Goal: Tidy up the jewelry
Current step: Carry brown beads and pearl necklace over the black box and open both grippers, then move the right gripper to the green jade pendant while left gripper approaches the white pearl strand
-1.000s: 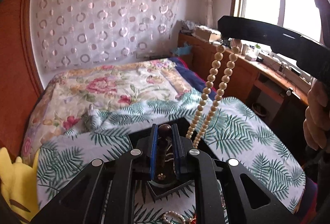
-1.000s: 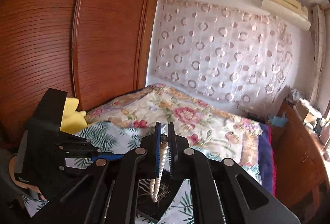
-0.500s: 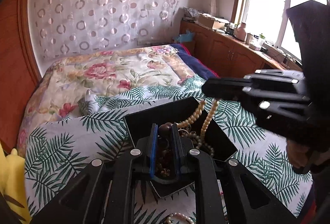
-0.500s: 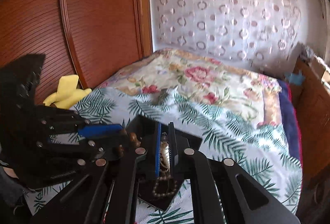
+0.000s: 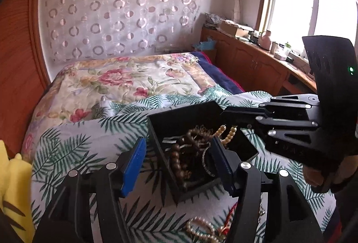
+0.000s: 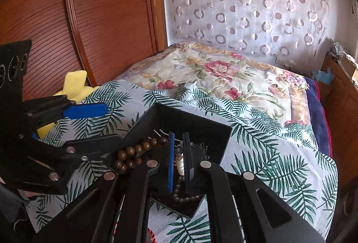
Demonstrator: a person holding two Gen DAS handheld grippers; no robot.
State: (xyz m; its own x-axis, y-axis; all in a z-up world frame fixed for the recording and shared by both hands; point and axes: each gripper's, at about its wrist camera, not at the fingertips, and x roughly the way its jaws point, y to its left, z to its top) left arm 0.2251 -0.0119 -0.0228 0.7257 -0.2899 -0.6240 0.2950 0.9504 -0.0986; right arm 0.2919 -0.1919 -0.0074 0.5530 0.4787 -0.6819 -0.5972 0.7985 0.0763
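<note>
At the right wrist view's lower centre, the right gripper (image 6: 179,161) pinches the cream bead strand (image 6: 180,164) directly above the black box (image 6: 201,125), while the left gripper (image 5: 176,161) gapes empty.

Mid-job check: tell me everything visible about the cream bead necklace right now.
The cream bead necklace is a strand of small, round, pale beads that look wooden or ivory-like. The right gripper is shut on it, over the black box. In the left wrist view, its free loop drapes inside the box among dark brown beads.

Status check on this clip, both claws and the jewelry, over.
Left claw open over black box. Right claw shut on cream bead necklace, lowered into box. Dark wooden beads inside; pearl strand outside.
</note>
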